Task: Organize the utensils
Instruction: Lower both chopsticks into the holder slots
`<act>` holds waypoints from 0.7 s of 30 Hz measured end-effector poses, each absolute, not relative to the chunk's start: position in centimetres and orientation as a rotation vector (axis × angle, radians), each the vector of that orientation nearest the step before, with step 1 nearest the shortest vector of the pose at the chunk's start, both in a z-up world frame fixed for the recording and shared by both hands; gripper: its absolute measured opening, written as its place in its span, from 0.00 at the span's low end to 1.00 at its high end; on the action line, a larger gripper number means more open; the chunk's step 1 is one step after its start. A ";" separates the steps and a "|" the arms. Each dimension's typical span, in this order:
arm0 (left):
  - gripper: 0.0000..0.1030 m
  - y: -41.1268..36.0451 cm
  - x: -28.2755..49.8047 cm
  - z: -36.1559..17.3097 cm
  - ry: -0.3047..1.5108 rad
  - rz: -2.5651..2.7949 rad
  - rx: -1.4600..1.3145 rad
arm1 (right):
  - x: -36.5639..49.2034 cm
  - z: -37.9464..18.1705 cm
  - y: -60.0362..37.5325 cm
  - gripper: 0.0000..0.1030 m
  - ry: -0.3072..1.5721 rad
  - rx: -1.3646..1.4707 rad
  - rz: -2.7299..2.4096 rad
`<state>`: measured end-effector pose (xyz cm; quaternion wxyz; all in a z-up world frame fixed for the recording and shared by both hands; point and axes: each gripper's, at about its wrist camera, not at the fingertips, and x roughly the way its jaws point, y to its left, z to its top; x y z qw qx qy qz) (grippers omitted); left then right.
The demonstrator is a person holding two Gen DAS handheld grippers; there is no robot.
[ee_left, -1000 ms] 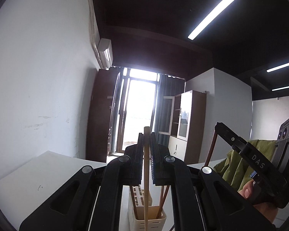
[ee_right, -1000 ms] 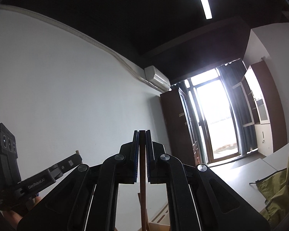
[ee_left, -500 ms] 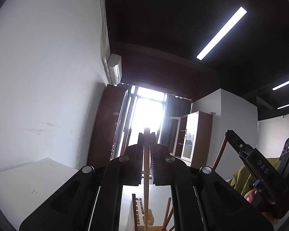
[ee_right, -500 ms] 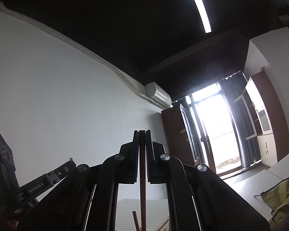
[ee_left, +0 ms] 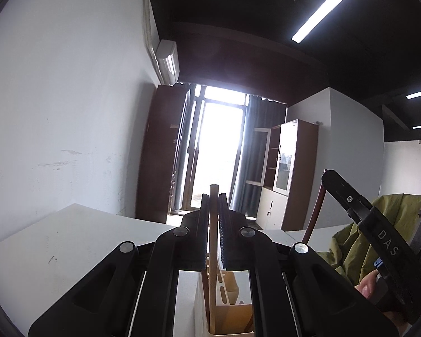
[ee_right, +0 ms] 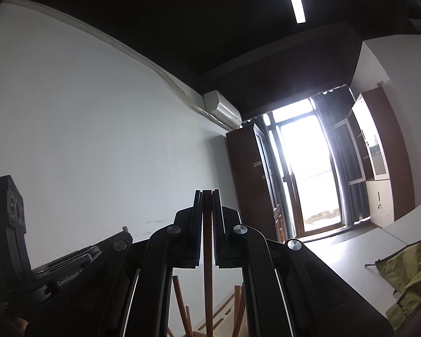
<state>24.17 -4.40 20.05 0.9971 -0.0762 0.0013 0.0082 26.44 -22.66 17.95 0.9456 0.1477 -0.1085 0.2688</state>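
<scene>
Since earlier, left gripper (ee_left: 213, 196) has tilted down; its clamped pale chopstick (ee_left: 212, 280) stands upright, tip entering utensil holder (ee_left: 233, 309) at lower centre; right gripper (ee_right: 207, 193) grips dark chopstick (ee_right: 208, 280).

White capitals "DAS" stand on the black body of the right gripper (ee_left: 386, 245), at the lower right of the left wrist view. "GenRobot A", its end cut off, stands in pale letters on the black left gripper (ee_right: 70, 273), at the lower left of the right wrist view.
</scene>
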 end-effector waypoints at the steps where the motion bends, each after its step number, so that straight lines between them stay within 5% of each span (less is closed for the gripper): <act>1: 0.06 -4.3 24.3 19.7 0.017 0.010 -0.148 | 26.5 17.7 -22.6 0.07 -0.211 0.302 0.540; 21: 0.06 -3.7 26.0 16.9 0.136 0.019 -0.121 | 27.3 16.8 -21.8 0.07 -0.153 0.269 0.506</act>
